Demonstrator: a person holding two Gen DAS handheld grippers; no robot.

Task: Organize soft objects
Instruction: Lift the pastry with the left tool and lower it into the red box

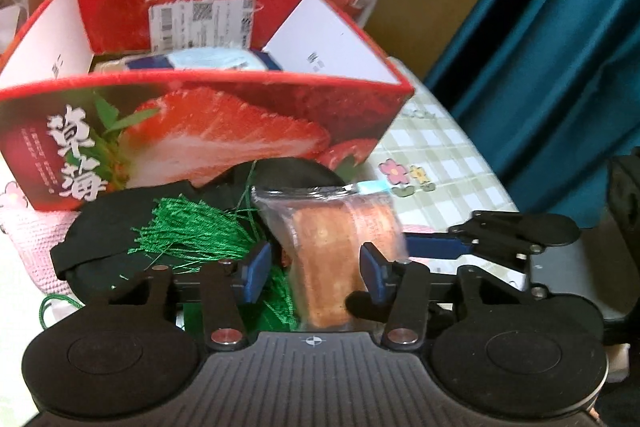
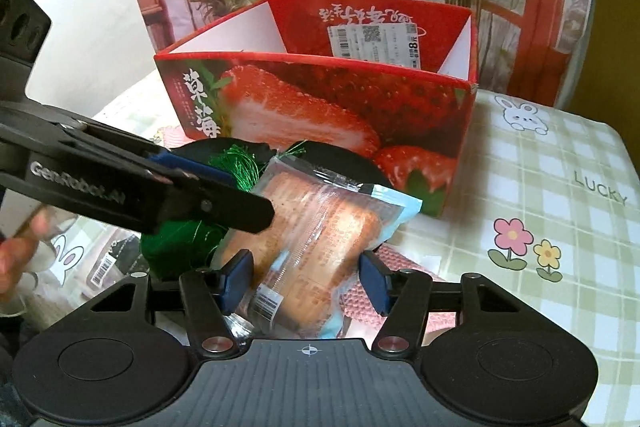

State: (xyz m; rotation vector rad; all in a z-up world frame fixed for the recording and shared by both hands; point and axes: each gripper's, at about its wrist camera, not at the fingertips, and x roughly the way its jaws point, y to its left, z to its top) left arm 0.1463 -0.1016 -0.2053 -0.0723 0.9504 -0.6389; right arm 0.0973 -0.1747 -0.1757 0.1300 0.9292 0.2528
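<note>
Tablecloth reads "LUCKY"; claw "GenRobot.AI"

Soft, even daylight, brightest at the upper left of the right view, where it washes out white. The bread packet glints and is smeared by motion. Fisheye bending curves the red box and the edges.

Each tool is matte black, with blue rubber pads, two round discs on a ribbed grey base, and silver screw heads at the linkage pivots. White lettering marks one tool's side arm.
</note>
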